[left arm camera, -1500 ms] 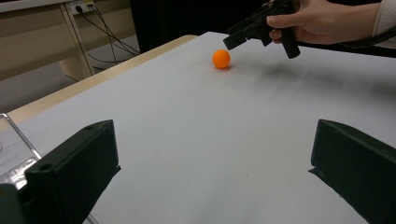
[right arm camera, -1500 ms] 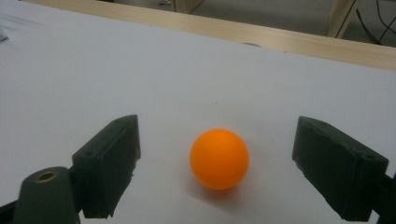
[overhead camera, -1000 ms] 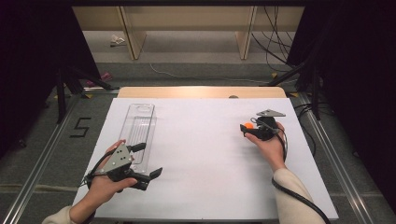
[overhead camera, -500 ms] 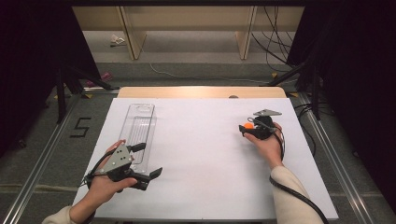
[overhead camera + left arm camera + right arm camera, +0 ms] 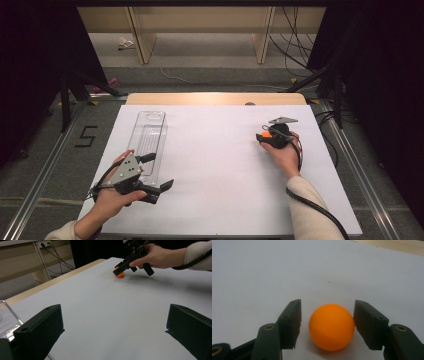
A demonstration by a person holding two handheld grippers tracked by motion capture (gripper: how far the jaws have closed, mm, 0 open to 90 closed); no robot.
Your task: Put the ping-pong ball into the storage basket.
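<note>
The counter (image 5: 225,165), under a white sheet, carries a clear tray (image 5: 148,139) just ahead of the left tool (image 5: 112,335), whose jaws stand wide apart, released and empty. Well to the side, the right tool (image 5: 327,322) has just been closing its jaws around an orange ball (image 5: 331,326); one pad looks to touch it, the other shows a sliver of gap, so the grasp is not yet firm. The round ball may squirt forward if the pads meet it off-centre. A "5" (image 5: 85,136) marks the floor beyond the left tool.
</note>
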